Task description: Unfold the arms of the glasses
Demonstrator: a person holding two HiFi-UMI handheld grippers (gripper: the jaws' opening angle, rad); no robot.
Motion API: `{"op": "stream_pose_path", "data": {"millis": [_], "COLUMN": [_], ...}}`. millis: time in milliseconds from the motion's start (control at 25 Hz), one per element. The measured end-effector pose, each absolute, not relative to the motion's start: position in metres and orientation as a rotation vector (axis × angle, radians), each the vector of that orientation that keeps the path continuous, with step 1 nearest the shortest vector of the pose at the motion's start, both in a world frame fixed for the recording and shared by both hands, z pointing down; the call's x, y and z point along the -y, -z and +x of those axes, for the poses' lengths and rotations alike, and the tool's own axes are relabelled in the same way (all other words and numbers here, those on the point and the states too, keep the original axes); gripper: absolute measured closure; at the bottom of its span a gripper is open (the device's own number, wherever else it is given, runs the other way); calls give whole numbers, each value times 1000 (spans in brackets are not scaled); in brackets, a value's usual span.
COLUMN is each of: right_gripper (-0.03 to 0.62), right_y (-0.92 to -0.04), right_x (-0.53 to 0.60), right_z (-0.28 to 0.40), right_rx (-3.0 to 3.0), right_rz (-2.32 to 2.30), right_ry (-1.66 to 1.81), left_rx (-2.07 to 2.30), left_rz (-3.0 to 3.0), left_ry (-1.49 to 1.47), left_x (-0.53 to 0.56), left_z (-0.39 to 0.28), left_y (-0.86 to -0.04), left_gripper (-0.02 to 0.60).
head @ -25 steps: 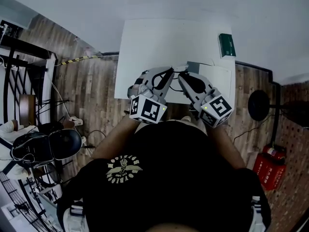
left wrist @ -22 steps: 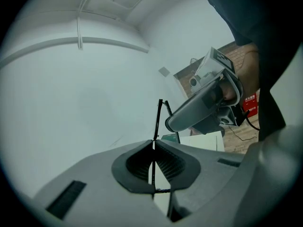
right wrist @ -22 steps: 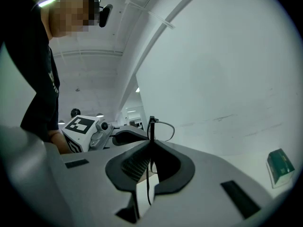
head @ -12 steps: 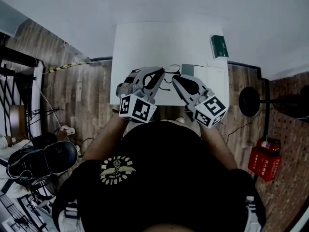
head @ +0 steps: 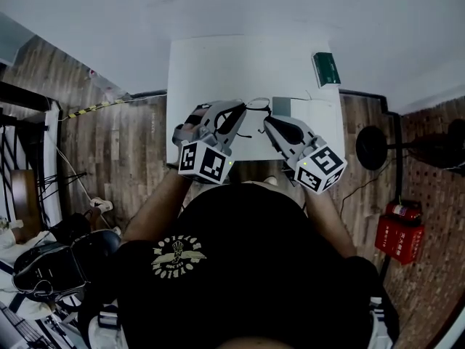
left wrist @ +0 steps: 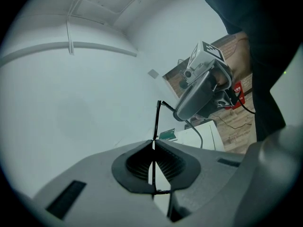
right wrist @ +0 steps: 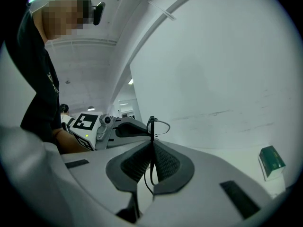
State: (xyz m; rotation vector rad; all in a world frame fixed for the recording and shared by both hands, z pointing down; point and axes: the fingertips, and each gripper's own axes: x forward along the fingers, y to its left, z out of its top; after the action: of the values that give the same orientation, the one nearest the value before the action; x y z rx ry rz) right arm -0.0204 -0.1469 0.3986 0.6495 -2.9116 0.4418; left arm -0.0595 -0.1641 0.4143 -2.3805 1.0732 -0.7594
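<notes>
Item: glasses [left wrist: 156, 119], thin black wire, held in the air between your 2 grippers above the near edge of the white table [head: 218, 64], touching no surface. Left gripper [left wrist: 152, 144]: jaws together, pinching 1 slim black bar that stands upright through the pads, then bends off toward the right gripper [right wrist: 152, 148]. That gripper: jaws likewise clamped on a fine wire part, with a small loop showing just above the pads. Arm or frame in either grip: cannot tell. Long axis: across you, tip to tip, both hands equally close, so the unfolding likely turns on swinging 1 grip away from the other. Table also bears: 1 green box [head: 326, 68] at the far right, well apart. Room: wood floor [head: 123, 137], pale wall
</notes>
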Motion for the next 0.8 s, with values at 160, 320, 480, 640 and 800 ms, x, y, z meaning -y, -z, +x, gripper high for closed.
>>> {"op": "stream_pose_path", "data": {"millis": [160, 320, 480, 640, 800], "right_gripper": [583, 583, 583, 583, 583], "right_y": [-404, -412, -416, -421, -426], "right_x": [148, 147, 148, 148, 147], "right_z": [-22, -21, -21, -17, -10], "right_rx": [2883, 2852, 2823, 2778, 2746], "right_rz": [650, 628, 591, 538, 493], "right_ry": [-451, -464, -470, -475, -494], "left_rx": [-1028, -997, -972, -947, -912], "left_rz": [-2368, -2357, -2334, -2299, -2266], "left_ry": [797, 837, 878, 923, 963], "left_x": [166, 166, 167, 167, 166], "left_z": [-63, -66, -67, -68, -62], "left_y": [-418, -425, -429, -433, -437], "left_gripper": [561, 561, 561, 561, 561]}}
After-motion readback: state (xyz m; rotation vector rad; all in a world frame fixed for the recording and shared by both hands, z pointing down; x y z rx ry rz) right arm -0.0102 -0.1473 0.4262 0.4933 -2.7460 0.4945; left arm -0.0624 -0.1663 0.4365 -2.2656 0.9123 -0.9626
